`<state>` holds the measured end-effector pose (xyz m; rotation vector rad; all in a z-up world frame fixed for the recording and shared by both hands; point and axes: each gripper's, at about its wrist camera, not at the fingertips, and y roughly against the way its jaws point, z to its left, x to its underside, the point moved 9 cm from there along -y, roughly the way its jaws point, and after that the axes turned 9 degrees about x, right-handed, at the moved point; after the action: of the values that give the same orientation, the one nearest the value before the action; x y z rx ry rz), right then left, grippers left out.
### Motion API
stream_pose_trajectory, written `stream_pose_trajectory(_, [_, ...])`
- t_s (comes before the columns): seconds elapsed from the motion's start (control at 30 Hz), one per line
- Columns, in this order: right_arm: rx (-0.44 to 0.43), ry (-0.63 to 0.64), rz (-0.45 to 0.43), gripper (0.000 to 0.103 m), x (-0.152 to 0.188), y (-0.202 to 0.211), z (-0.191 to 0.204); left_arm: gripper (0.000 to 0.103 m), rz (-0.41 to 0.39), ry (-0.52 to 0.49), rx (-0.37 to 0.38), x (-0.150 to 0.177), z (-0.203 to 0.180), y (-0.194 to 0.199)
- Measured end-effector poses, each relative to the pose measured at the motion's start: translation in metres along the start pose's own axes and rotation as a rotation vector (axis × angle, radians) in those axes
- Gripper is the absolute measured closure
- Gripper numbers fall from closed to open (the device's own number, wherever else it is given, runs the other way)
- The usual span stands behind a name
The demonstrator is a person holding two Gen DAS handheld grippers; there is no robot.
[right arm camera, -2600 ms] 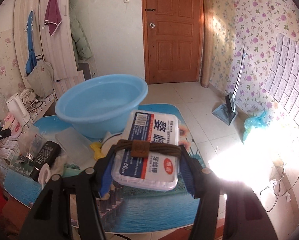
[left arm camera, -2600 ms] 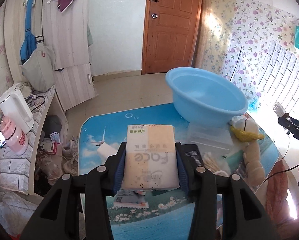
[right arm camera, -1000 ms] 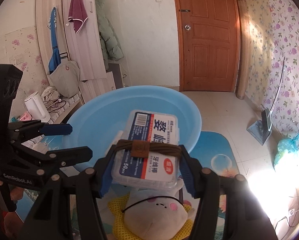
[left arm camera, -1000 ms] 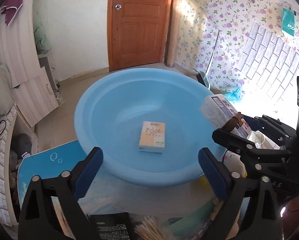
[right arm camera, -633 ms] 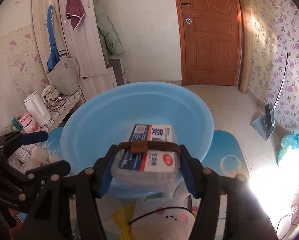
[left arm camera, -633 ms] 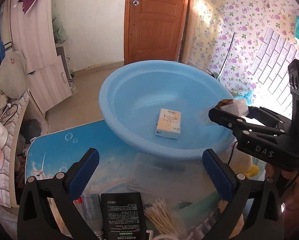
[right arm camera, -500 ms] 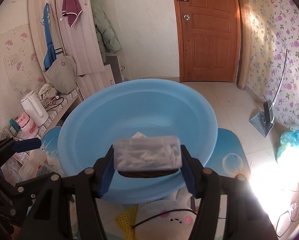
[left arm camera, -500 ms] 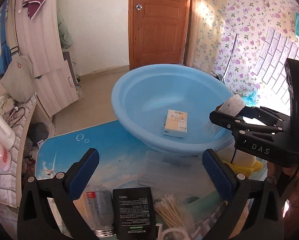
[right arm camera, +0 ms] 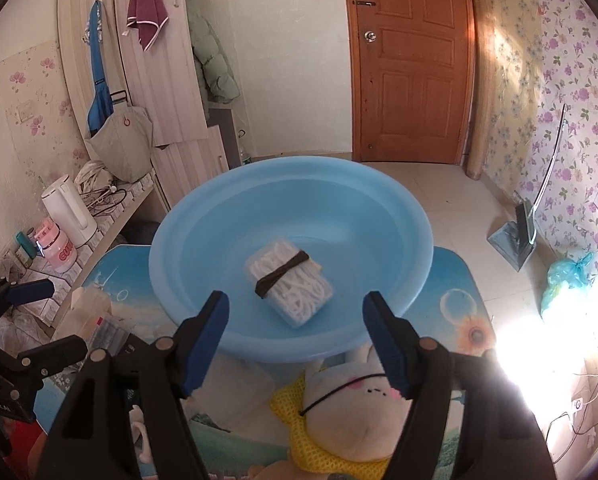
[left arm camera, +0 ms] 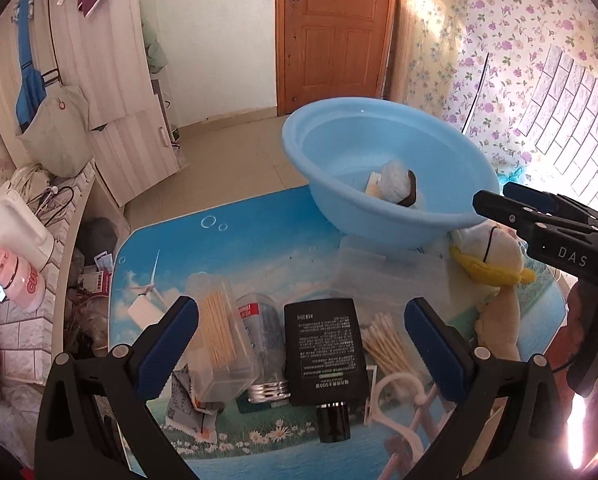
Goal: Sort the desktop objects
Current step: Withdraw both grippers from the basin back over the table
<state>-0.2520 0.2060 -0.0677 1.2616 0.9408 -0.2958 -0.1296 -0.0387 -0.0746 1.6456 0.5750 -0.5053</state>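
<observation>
The clear floss-pick box [right arm camera: 289,284], with a brown band around it, lies label-down in the blue basin [right arm camera: 259,172], partly on a tissue pack [left arm camera: 373,181]. My right gripper [right arm camera: 297,320] hovers over the basin's near rim. Its jaws are opening, with nothing pressed between the pads. My left gripper [left arm camera: 303,336] is wide open above a black bottle [left arm camera: 323,348], a toothpick box [left arm camera: 219,344], a clear bottle [left arm camera: 265,340] and cotton swabs [left arm camera: 387,344]. It touches none of them.
A plush rabbit in yellow netting [right arm camera: 359,400] lies against the basin's near side. A clear plastic box [left arm camera: 383,276] sits between the basin and the clutter. A kettle [left arm camera: 15,224] and a pink jar [left arm camera: 19,284] stand on a low shelf to the left of the table.
My right gripper opened and let go of the floss-pick box, which dropped into the basin. My left gripper drew back from the basin to over the bottles and boxes at the near edge.
</observation>
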Motion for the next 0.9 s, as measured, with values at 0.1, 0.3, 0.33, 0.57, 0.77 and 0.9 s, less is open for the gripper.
stream_pose_trajectory(0.1, [-0.016,-0.016,0.023,0.034,0.015,0.005,0.003,0.000,0.008,-0.003,0.030,0.011,-0.005,0.001])
stream_pose_trajectory(0.3, [0.003,0.004,0.056,0.034,0.045,0.016,-0.003,0.000,0.020,0.013,0.122,0.042,-0.014,0.003])
stream_pose_trajectory(0.33, [0.011,0.004,0.054,0.034,0.049,0.019,-0.006,0.000,0.018,0.014,0.122,0.045,-0.015,0.003])
stream_pose_trajectory(0.57, [0.036,-0.020,0.033,0.034,0.075,0.033,-0.024,0.000,0.053,0.052,0.091,0.068,0.002,-0.003])
stream_pose_trajectory(0.77, [0.033,-0.024,0.042,0.034,0.085,0.035,-0.029,0.000,0.018,0.074,0.077,0.072,0.014,-0.001])
stream_pose_trajectory(0.9, [0.031,-0.027,0.048,0.034,0.090,0.033,-0.032,0.000,0.026,0.087,0.064,0.077,0.022,-0.004])
